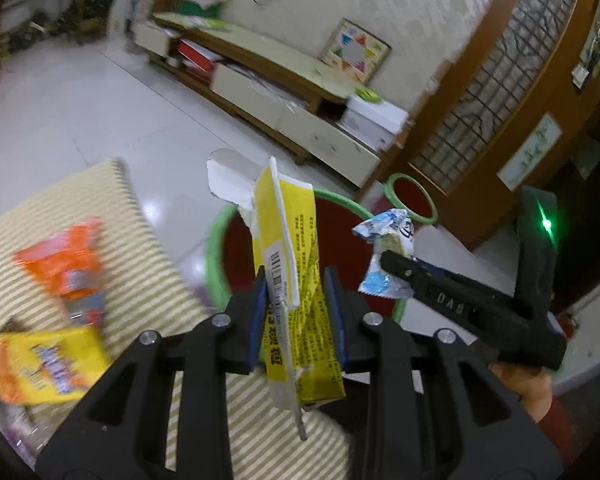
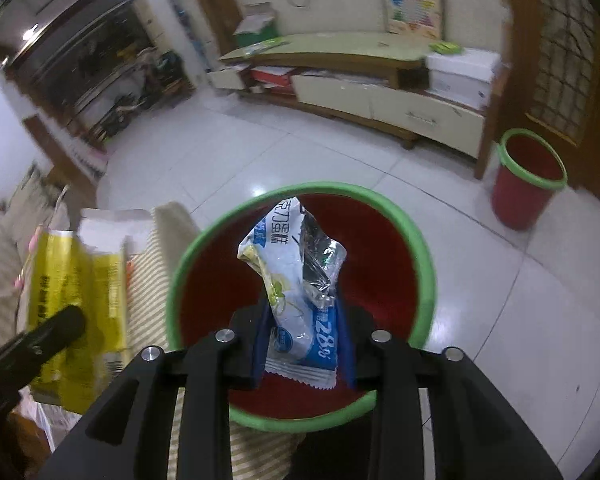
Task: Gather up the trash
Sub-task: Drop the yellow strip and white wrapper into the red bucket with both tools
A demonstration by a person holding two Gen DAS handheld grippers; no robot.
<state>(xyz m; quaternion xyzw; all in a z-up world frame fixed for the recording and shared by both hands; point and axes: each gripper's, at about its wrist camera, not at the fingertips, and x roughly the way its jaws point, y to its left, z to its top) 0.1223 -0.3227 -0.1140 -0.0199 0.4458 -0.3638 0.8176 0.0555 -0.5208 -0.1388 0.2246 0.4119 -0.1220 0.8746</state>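
Note:
My left gripper (image 1: 296, 312) is shut on a flattened yellow carton (image 1: 290, 248) with a torn white top, held upright near the edge of a red bin with a green rim (image 1: 236, 240). My right gripper (image 2: 304, 336) is shut on a blue and white snack wrapper (image 2: 296, 280), held right above the open mouth of that same bin (image 2: 380, 240). The right gripper (image 1: 396, 264) with the wrapper (image 1: 384, 256) also shows in the left wrist view, and the yellow carton (image 2: 76, 280) shows in the right wrist view at the left.
An orange wrapper (image 1: 68, 260) and a yellow-orange wrapper (image 1: 44, 364) lie on a striped cloth (image 1: 148, 280). A second red bin (image 2: 528, 184) stands on the tiled floor by a wooden partition. A low cabinet (image 2: 380, 92) lines the far wall.

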